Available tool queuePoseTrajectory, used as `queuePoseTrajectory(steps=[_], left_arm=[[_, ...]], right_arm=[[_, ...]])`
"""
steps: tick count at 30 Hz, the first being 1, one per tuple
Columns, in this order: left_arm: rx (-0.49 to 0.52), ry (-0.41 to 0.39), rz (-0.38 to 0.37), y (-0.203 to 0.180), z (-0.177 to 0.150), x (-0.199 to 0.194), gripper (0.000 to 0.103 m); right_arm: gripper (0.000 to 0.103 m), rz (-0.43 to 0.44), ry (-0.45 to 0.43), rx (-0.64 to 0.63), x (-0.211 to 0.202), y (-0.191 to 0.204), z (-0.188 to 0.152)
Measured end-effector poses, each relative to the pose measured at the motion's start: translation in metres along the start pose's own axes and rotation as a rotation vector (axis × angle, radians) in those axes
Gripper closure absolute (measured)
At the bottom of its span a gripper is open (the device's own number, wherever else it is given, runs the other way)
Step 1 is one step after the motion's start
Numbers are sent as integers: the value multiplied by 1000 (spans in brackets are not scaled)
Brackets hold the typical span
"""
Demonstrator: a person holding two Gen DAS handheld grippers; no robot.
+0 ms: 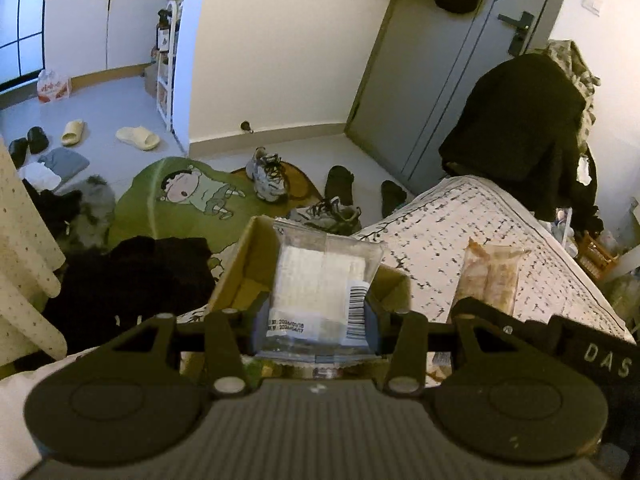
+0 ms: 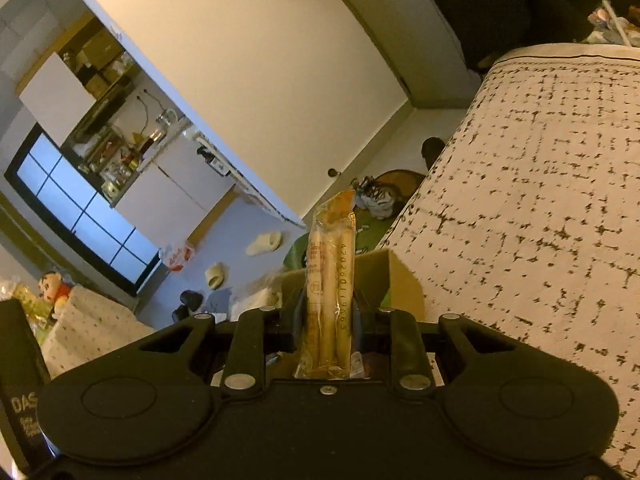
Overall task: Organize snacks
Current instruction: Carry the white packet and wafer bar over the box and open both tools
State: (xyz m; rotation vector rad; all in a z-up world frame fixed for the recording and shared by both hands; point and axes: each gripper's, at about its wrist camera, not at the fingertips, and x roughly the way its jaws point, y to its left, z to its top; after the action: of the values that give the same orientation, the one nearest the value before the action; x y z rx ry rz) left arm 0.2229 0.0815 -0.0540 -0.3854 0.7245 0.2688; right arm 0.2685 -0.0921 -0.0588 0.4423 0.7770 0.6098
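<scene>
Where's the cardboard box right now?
In the left wrist view the cardboard box sits open at centre, just beyond the clear snack packet held in the left hand-held gripper, between the patterned bedspread and the green rug.

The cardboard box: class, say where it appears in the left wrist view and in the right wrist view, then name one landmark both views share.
Left wrist view: the cardboard box sits at centre, just behind the clear snack packet, its opening facing up.
Right wrist view: the cardboard box is at centre, behind the packet of stick snacks.
Shared landmark: the green cartoon rug.
</scene>
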Motion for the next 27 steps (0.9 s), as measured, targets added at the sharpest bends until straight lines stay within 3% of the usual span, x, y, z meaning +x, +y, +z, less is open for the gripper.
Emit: queuePoseTrajectory(steps=[8,17,23,26,27], left_arm=[[-28,54,14,19,6,31,57],[-45,28,32,29,14,24,54],[-59,39,49,34,12,13,47],[-69,61,56,33,7,5,37],[-66,69,53,31,4,1,35]], right_arm=[[79,-11,50,-30,11,3,-12],[79,-14,61,-43,15,5,-16],[72,-32,46,-47,10,3,-13],[58,-42,19,-59,1,3,-13],[58,-50,12,-61,-1,3,-13]])
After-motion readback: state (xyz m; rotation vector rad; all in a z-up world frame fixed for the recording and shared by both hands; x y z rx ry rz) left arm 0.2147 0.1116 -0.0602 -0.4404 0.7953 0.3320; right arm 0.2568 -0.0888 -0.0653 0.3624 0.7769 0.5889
